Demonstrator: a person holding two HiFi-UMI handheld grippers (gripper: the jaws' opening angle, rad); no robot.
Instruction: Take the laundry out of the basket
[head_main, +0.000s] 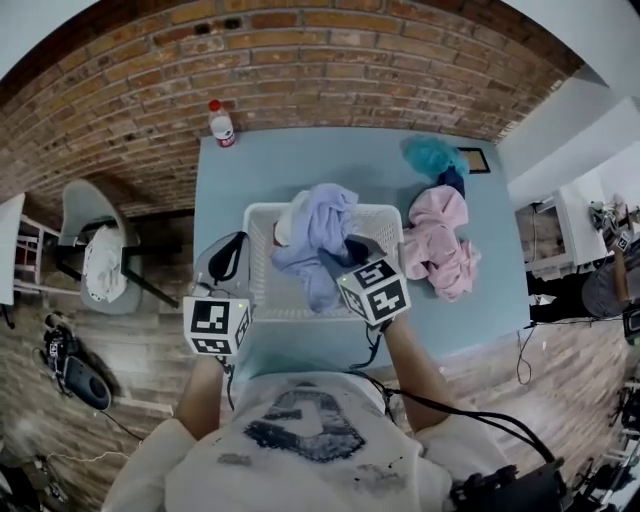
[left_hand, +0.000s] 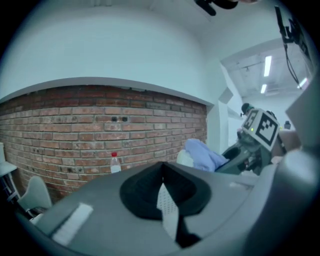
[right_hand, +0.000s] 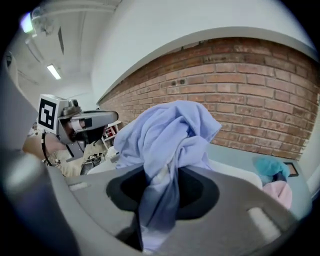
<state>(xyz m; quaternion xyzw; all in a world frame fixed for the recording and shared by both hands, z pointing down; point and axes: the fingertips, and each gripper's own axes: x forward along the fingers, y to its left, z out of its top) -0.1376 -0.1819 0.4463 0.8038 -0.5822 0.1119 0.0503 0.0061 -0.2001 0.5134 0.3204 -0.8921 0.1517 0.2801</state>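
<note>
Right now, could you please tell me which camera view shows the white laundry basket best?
The head view: nearly the whole basket rim shows from above. The left gripper view gives only a perforated white strip between the left tongs; the right gripper view, just a rim edge behind the lavender garment.

— How many garments?
— Five. Two in the basket (head_main: 262, 215): a lavender garment (head_main: 325, 235) and a white garment (head_main: 292, 218). Three on the table (head_main: 300, 165): a pink garment (head_main: 440, 245), a teal garment (head_main: 432, 154) and a dark garment (head_main: 451, 180) (mostly covered).
— And the rest?
— One basket, one table, one bottle (head_main: 221, 123), one chair (head_main: 85, 215) — and two grippers, the left gripper (head_main: 230, 258) and the right gripper (head_main: 352, 250).
</note>
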